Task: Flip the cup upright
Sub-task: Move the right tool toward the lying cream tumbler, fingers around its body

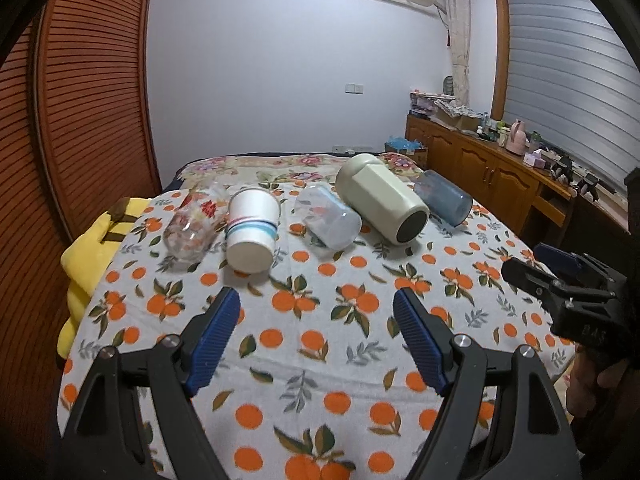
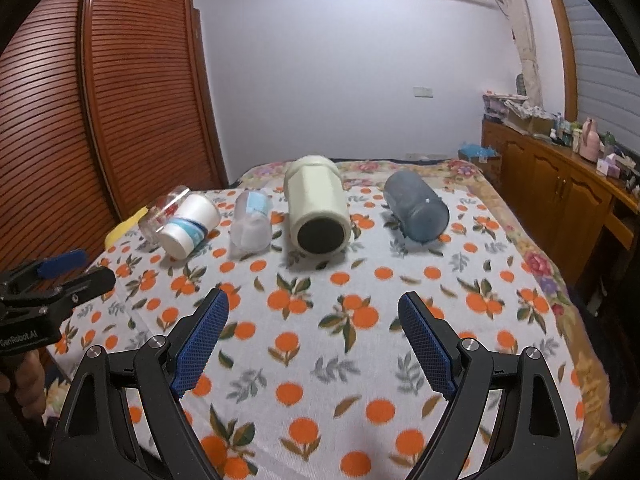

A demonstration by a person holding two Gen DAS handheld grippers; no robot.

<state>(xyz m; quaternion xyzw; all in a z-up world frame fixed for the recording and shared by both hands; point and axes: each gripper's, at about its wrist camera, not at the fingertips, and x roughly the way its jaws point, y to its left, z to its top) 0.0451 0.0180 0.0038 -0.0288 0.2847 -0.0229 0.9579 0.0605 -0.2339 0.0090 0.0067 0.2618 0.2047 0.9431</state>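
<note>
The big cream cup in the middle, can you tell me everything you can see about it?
The big cream cup is the largest in the row. It looks like matte plastic, with flat facets along its body and a narrower stepped end pointing toward the far wall. The round dark end faces the cameras. It lies on its side on the orange-print cloth, between the clear frosted cup and the blue-grey cup, apparently touching neither. Neither gripper touches it.

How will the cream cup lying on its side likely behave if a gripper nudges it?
The cream cup lies on its side, so it may roll, though its faceted body and the soft cloth probably slow that. It looks rigid and bulky, likely heavier than its neighbours.
</note>
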